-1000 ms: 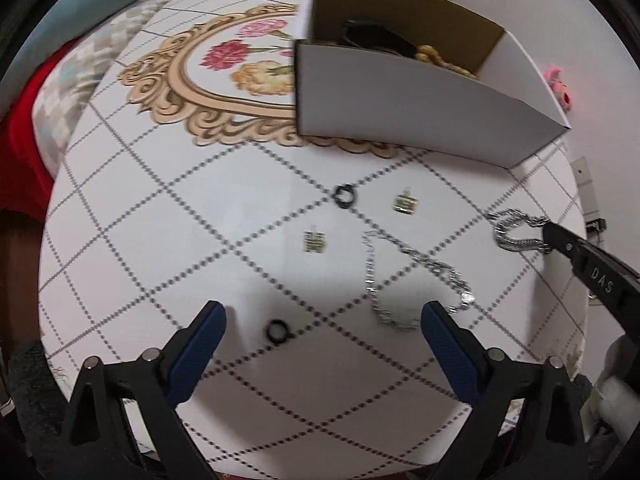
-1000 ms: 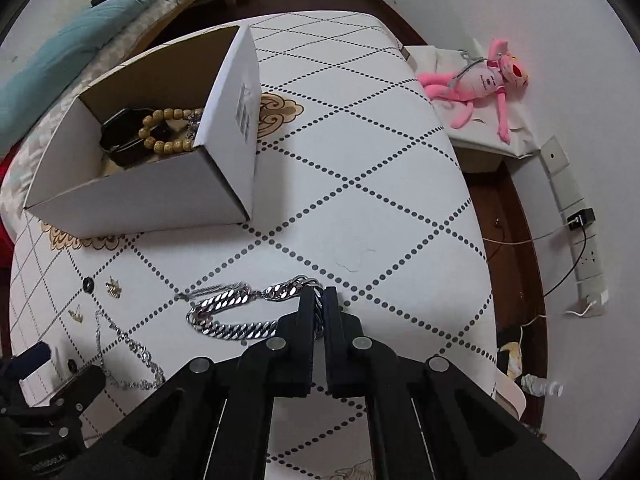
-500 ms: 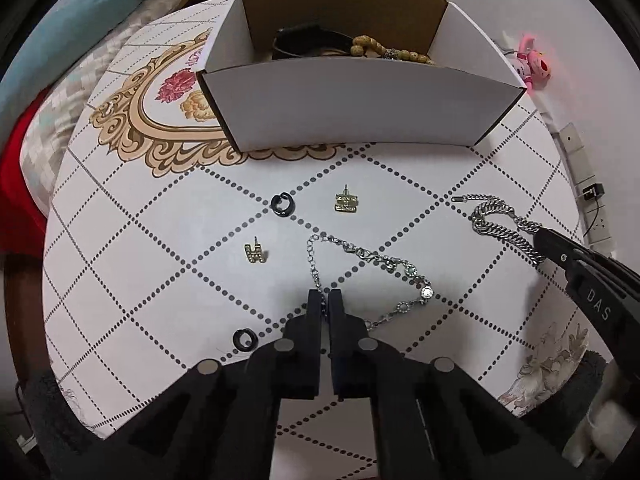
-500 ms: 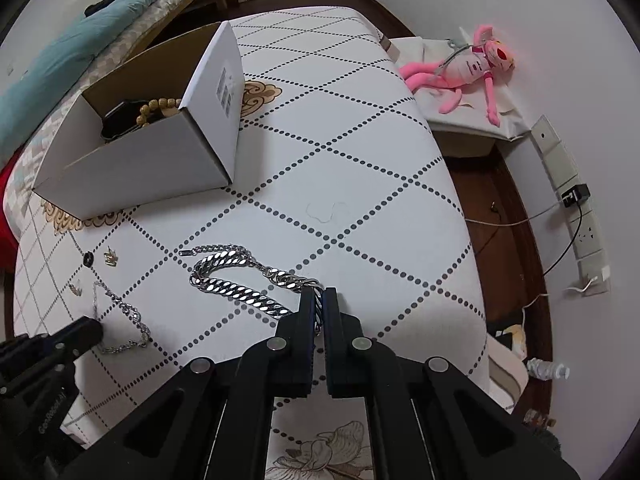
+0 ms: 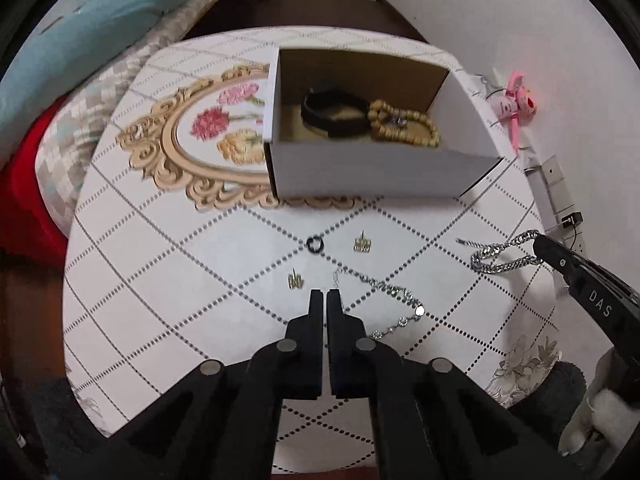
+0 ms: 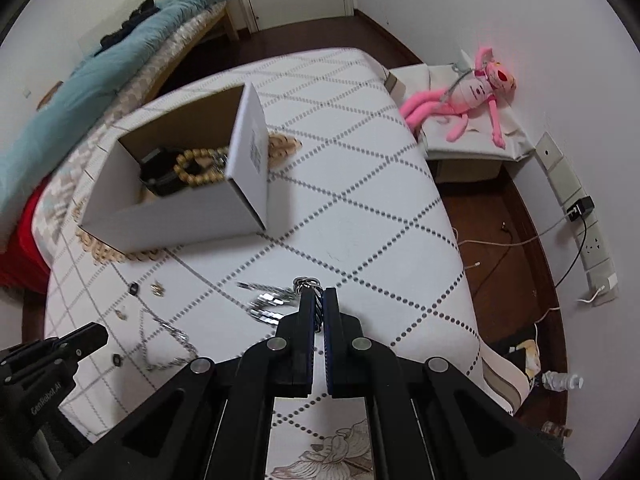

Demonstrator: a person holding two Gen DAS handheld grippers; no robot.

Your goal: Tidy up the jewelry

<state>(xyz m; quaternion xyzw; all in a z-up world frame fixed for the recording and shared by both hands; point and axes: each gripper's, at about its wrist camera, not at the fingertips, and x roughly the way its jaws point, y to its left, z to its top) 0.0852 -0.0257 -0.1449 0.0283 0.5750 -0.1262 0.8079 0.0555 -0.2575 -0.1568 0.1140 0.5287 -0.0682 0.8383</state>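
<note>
My right gripper (image 6: 318,300) is shut on a heavy silver chain bracelet (image 6: 272,302) and holds it lifted off the table; it shows dangling in the left wrist view (image 5: 500,258). My left gripper (image 5: 325,298) is shut and empty above a thin silver necklace (image 5: 396,300). Two gold earrings (image 5: 363,243) (image 5: 295,280) and a black ring (image 5: 315,243) lie on the table. An open white cardboard box (image 5: 380,168) holds a black band (image 5: 336,114) and a wooden bead bracelet (image 5: 404,126).
The table (image 5: 160,280) has a white diamond-pattern cloth with a floral medallion (image 5: 208,132). A bed (image 6: 100,80) lies to the left. A pink plush toy (image 6: 476,92) sits on a low stand by the wall, with wall sockets and cables (image 6: 580,216).
My left gripper went from open to shut and rose back from the table. My right gripper lifted the silver chain bracelet off the cloth; it now hangs bunched.
</note>
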